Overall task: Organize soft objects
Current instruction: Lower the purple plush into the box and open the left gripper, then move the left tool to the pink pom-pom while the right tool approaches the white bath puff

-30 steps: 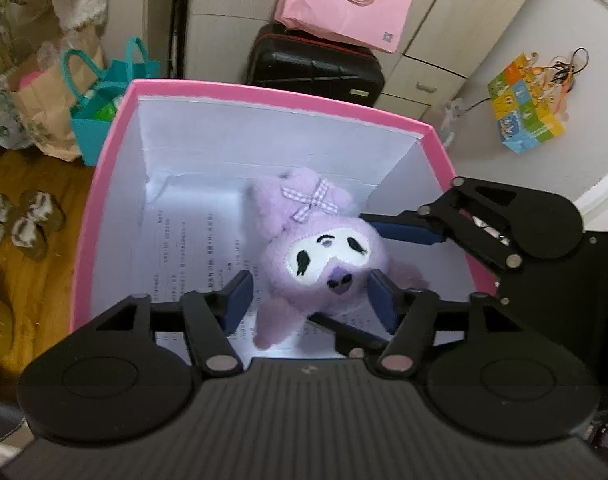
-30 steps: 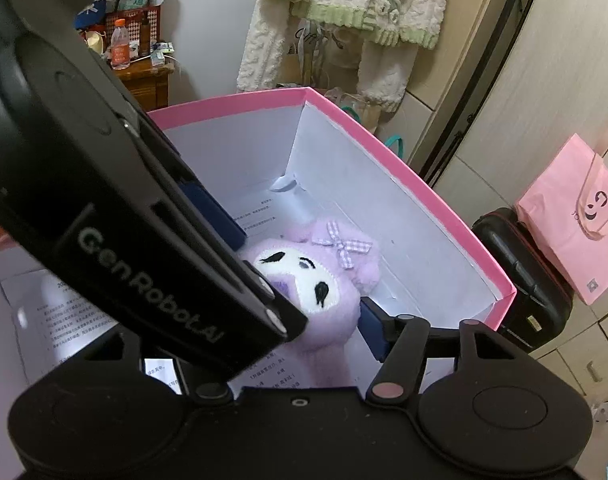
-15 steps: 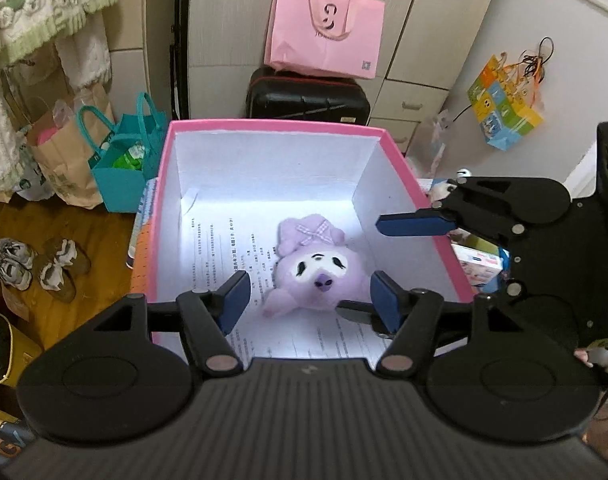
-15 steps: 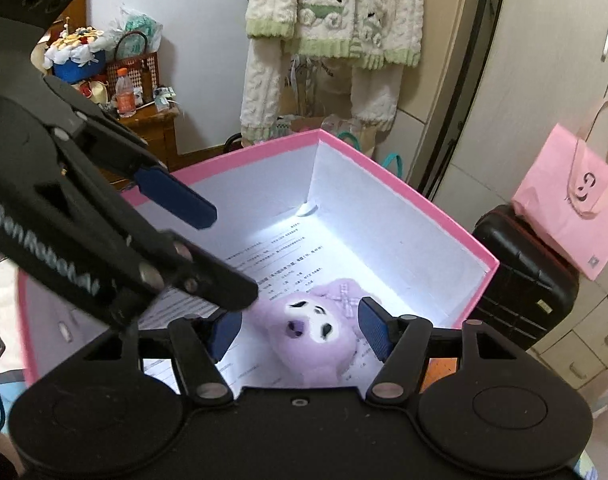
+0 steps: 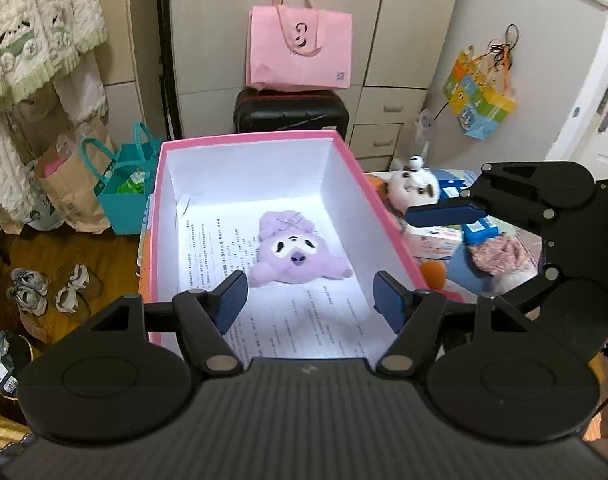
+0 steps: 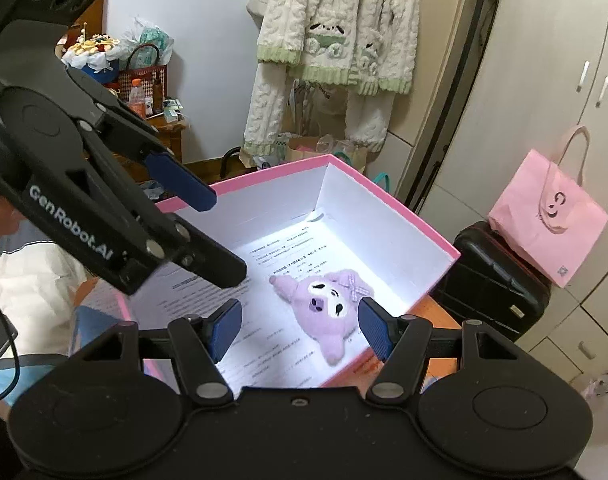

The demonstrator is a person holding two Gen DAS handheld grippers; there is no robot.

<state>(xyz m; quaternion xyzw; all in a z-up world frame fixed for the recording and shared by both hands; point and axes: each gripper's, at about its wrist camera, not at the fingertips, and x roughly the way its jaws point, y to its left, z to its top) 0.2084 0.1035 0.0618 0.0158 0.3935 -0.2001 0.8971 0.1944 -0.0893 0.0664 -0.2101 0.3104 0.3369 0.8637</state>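
Lying uncovered in pink box (image 5: 387, 216), purple plush (image 5: 294, 250); both grippers' jaws wide, empty.

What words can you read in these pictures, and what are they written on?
"GenRobot.AI": white letters on the side of the left gripper, as the right wrist view shows it.
Printed paper lining the pink box: rows of small text, too small to read.
Pink tote bag: a curly logo and a small square label, not readable.
Colourful hanging bag: cartoon pictures, no readable words.
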